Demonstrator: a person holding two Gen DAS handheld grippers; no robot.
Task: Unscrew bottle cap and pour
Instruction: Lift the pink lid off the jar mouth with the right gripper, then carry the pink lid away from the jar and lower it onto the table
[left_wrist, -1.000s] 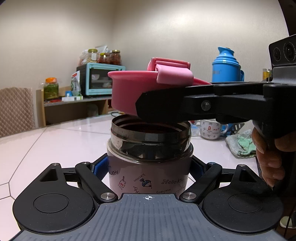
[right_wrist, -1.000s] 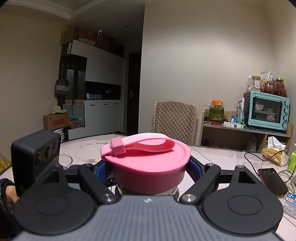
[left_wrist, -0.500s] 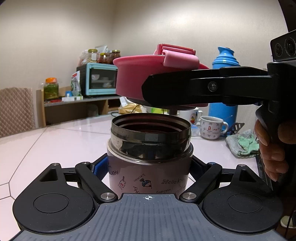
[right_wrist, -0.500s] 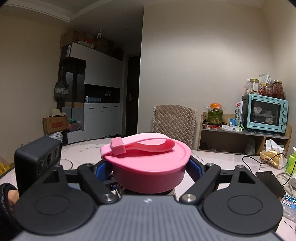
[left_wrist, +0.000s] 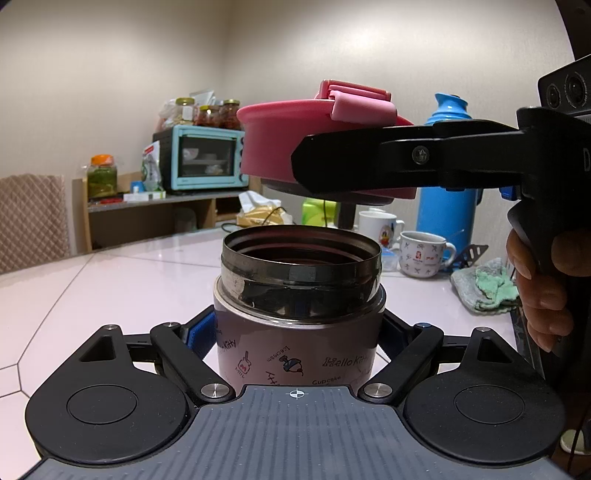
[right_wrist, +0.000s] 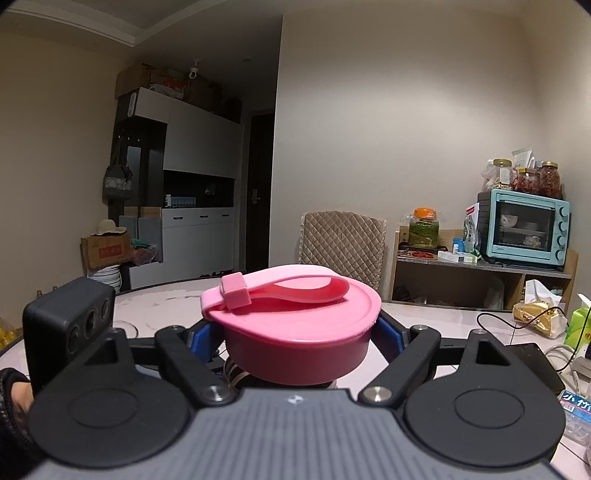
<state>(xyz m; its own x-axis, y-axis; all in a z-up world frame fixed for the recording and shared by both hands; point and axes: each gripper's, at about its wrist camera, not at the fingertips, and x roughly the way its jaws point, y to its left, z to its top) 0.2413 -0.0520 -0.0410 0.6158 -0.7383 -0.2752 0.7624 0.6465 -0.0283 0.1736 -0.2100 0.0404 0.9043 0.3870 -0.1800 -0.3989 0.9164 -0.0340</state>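
Pink cap (left_wrist: 280, 144): unscrewed, clamped in right gripper (right_wrist: 299, 332), frame centre, clear above jar mouth. Insulated jar (left_wrist: 299, 314): open, clamped in left gripper (left_wrist: 295, 332). Pour: pending.

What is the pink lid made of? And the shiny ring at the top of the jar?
The pink lid looks like matte plastic: smooth, evenly coloured, only soft highlights. Its loop strap bends in a curve, so probably rubbery silicone. The jar's neck looks like polished metal, likely steel: dark, mirror-like, with sharp reflections.
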